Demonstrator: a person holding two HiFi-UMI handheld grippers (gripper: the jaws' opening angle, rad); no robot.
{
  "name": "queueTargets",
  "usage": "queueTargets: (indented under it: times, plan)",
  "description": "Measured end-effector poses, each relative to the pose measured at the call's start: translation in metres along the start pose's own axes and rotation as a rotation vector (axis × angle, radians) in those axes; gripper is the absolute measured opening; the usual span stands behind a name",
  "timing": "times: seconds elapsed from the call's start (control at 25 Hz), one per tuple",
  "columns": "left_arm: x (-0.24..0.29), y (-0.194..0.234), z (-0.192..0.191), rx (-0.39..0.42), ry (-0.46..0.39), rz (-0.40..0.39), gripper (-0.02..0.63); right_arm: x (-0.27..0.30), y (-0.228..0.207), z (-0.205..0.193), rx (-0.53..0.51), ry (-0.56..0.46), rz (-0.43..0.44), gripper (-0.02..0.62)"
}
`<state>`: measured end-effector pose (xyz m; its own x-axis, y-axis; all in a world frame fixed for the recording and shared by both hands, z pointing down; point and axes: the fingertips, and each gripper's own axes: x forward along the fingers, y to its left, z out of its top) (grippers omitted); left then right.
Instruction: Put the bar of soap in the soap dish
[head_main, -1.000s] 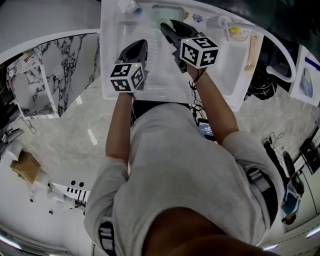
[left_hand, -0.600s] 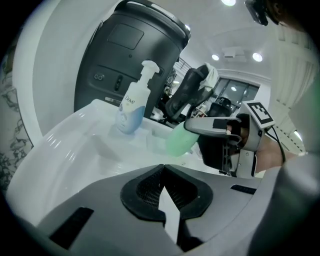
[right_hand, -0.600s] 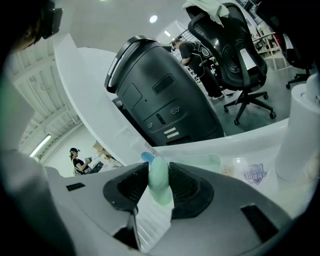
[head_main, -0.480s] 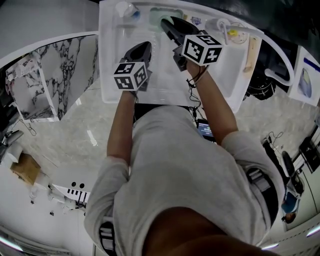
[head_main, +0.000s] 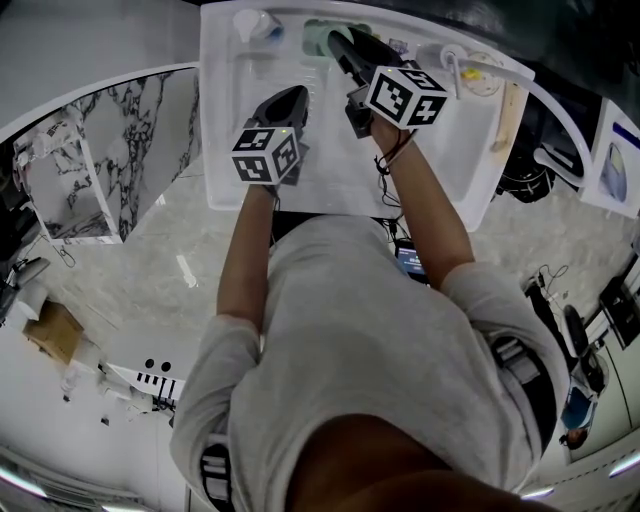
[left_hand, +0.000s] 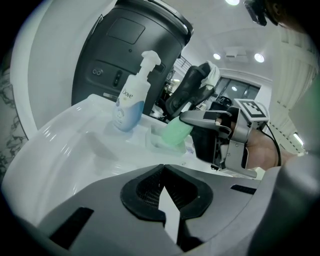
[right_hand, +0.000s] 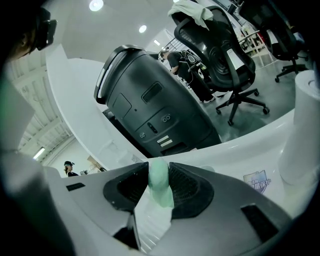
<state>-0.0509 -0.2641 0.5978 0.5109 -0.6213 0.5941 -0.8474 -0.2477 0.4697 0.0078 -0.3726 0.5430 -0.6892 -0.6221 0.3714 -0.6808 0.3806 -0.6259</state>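
A pale green bar of soap (right_hand: 160, 188) is clamped between the pads of my right gripper (right_hand: 159, 186). From the left gripper view, the soap (left_hand: 178, 132) hangs tilted just over the clear soap dish (left_hand: 158, 141) on the far rim of the white basin; whether they touch I cannot tell. In the head view my right gripper (head_main: 342, 44) reaches over the dish (head_main: 316, 36) and hides the soap. My left gripper (head_main: 291, 103) hovers over the basin's middle, shut and empty, its jaws meeting (left_hand: 162, 175).
A Dove pump bottle (left_hand: 131, 95) stands left of the dish on the basin's (head_main: 225, 150) far rim. A white cup and small items (head_main: 470, 70) sit at the right end. A dark grey machine (right_hand: 155, 110) rises behind the counter.
My right gripper has moved with the soap toward the far rim, over the soap dish. The left gripper has crept slightly forward and stays shut.
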Motion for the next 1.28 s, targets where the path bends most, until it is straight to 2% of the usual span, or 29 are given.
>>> queueTargets:
  times: [0.32, 0.64, 0.92, 1.28]
  plan:
    - [0.000, 0.004, -0.001, -0.002, 0.008, 0.011, 0.018, 0.002, -0.011, -0.003, 0.039, -0.031, -0.049, 0.127]
    - [-0.005, 0.010, 0.000, -0.011, 0.007, 0.027, 0.018, 0.000, -0.020, -0.010, 0.027, -0.035, -0.121, 0.129]
    - [0.002, 0.006, -0.002, -0.022, 0.015, 0.016, 0.018, -0.003, -0.024, -0.011, -0.029, -0.024, -0.163, 0.130]
    - [0.014, -0.001, -0.007, -0.026, 0.040, -0.016, 0.018, -0.011, -0.031, -0.017, -0.153, 0.074, -0.219, 0.133]
